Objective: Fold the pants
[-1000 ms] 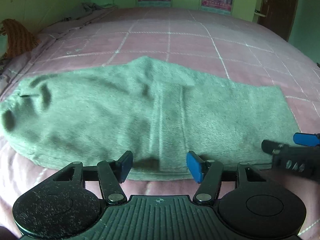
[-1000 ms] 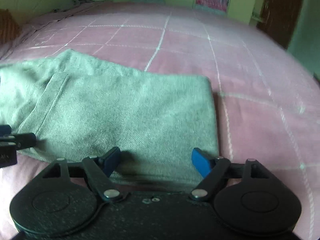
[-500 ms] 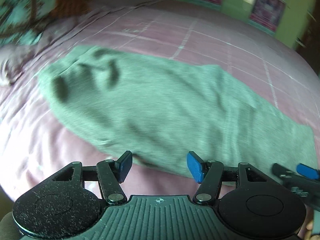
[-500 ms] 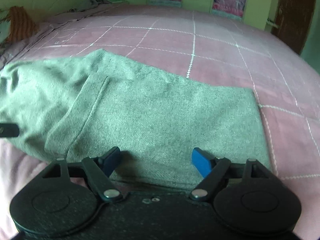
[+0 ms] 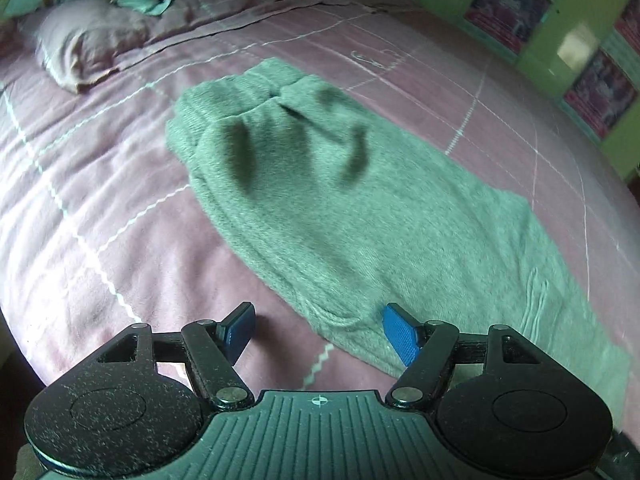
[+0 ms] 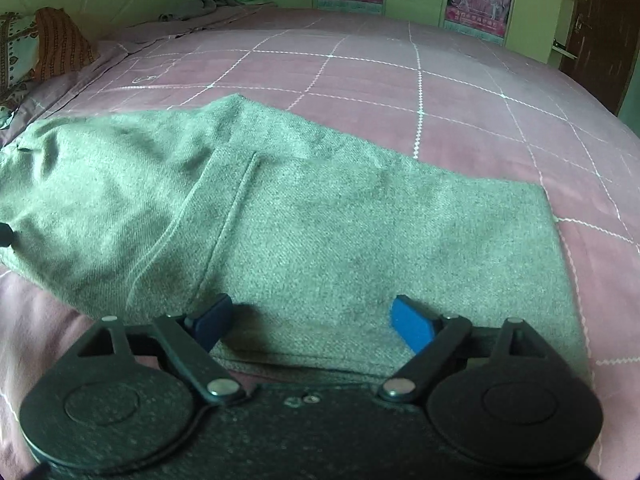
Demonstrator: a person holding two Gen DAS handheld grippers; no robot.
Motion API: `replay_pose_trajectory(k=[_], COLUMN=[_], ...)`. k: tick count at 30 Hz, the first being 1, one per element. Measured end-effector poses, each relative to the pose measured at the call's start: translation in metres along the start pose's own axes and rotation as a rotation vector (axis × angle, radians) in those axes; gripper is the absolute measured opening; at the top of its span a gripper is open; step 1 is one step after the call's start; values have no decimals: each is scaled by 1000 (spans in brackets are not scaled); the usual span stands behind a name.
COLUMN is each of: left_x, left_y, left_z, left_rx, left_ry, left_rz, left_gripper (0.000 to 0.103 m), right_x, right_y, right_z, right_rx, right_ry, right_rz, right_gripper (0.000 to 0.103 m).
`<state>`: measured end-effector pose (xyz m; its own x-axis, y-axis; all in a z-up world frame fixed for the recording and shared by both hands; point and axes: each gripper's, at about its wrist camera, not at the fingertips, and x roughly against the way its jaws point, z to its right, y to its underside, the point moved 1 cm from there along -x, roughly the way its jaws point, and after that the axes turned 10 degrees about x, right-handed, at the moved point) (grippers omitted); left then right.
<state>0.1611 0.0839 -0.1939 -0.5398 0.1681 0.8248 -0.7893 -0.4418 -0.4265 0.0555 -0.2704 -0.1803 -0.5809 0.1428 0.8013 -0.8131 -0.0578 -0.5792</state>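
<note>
While both jaws are opening with nothing gripped, left gripper [image 5: 318, 330] is sliding along the grey pants [image 5: 360, 208] toward their waistband; pants lying flat on pink bed [image 6: 440, 80], right gripper [image 6: 310, 322] hovering over the leg end, next fold pending.

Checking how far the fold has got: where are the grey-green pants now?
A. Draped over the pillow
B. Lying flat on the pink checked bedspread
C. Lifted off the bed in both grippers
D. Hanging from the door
B: the pants lie spread flat on the bedspread, with neither gripper holding them.
</note>
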Motion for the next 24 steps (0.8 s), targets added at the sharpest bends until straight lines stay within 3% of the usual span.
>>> replay_pose_trajectory(k=[4, 9, 14, 18, 20, 22, 24], left_x=[-2, -16, -32, -48, -60, -75, -86], left_y=[-10, -19, -26, -35, -39, -41, -42], left_z=[-25, -59, -64, -69, -69, -69, -72], left_rx=[135, 325, 373, 461, 498, 544, 601], left_ry=[13, 102, 158, 248, 281, 289, 327], left_rz=[13, -31, -19, 1, 5, 3, -4], left_gripper=[70, 70, 70, 69, 46, 31, 29], right_x=[-1, -2, -2, -2, -2, -3, -3], right_y=[1, 2, 3, 3, 3, 3, 3], right_z=[0, 0, -1, -1, -1, -2, -2], right_rx=[3, 4, 5, 4, 2, -2, -2], right_ry=[-1, 3, 6, 10, 13, 18, 21], right_rz=[9, 13, 20, 21, 21, 22, 22], right_gripper=[88, 88, 89, 90, 91, 91, 92])
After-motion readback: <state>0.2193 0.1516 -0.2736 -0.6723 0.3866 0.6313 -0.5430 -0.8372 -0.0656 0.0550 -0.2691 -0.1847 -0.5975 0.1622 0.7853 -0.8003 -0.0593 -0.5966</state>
